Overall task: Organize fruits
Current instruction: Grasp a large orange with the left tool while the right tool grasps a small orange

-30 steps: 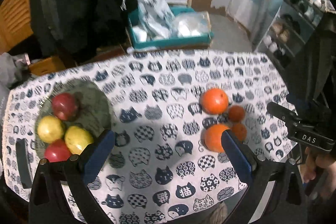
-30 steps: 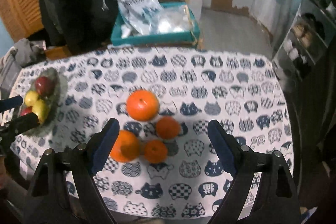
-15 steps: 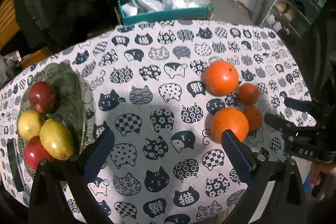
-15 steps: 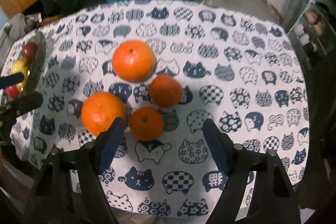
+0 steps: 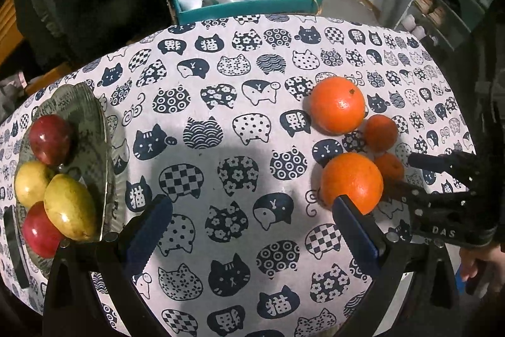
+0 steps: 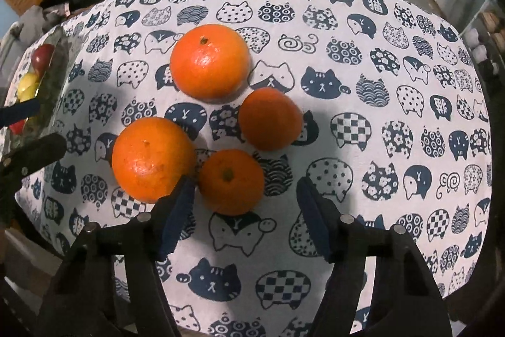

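Item: four oranges, clustered on the counter (image 6: pixel 394 30), well apart from the green plate (image 5: pixel 85 116), which carries two red apples and two yellow fruits.

Right gripper (image 6: pixel 244 212): I hold its fingers spread wide, empty, lined up on the near small orange (image 6: pixel 232 180), which I judge the next pick.

Obstruction: near large orange (image 6: pixel 151 158) touches that small orange, and my left finger sits at the seam; a nudge could roll it. Far large orange (image 6: pixel 210 60) and far small orange (image 6: pixel 270 117) lie beyond.

Left gripper (image 5: pixel 252 229): fingers wide apart, empty, over bare cloth between plate and oranges.

Surroundings: teal bin (image 5: pixel 246 7) of bags past the counter's far edge.
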### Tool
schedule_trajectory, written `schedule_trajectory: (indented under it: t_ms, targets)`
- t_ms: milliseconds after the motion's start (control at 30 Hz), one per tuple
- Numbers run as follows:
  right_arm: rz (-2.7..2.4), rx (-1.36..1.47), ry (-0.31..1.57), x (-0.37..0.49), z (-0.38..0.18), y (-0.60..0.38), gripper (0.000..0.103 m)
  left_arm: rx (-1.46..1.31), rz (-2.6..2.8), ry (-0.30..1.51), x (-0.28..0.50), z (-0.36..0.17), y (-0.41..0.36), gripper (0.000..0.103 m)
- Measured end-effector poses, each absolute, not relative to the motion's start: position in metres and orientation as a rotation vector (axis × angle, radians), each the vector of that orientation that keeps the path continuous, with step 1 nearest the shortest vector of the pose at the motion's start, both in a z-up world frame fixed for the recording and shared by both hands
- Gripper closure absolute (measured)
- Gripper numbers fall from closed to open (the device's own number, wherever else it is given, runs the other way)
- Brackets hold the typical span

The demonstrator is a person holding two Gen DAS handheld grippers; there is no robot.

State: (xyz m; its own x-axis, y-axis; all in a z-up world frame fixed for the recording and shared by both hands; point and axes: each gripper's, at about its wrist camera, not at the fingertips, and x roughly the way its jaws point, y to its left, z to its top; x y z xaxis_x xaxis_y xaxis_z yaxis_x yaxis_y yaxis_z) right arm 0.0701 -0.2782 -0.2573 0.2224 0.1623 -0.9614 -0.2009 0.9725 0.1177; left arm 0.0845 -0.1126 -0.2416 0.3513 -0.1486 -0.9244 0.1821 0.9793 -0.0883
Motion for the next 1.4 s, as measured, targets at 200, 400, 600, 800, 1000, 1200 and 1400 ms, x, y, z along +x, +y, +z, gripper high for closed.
schedule_trajectory:
  t_ms: [200,400,600,800,1000,1200,1400]
  targets:
    - [0.281,-0.009,1.336,0.071,-0.26,-0.279,0.044,0.034,-0.236,1.189,0.085,-0.24,-0.122,0.001]
    - [0.318,0.019,1.333,0.07,-0.259,-0.277,0.062,0.026,-0.263,1.202,0.085,-0.242,-0.133,0.001]
    - [0.28,-0.003,1.302,0.066,-0.253,-0.279,0.062,0.023,-0.274,1.207,0.087,-0.245,-0.146,0.001]
    - [0.196,-0.003,1.26,0.063,-0.242,-0.301,0.062,0.027,-0.285,1.22,0.091,-0.251,-0.162,0.001]
    - [0.137,0.01,1.263,0.064,-0.247,-0.32,0.062,0.048,-0.3,1.262,0.095,-0.266,-0.182,0.001]
    - [0.119,0.046,1.281,0.065,-0.255,-0.335,0.062,0.066,-0.307,1.299,0.1,-0.282,-0.194,0.001]
    - [0.13,0.068,1.286,0.068,-0.257,-0.336,0.058,0.052,-0.326,1.309,0.103,-0.288,-0.197,0.01]
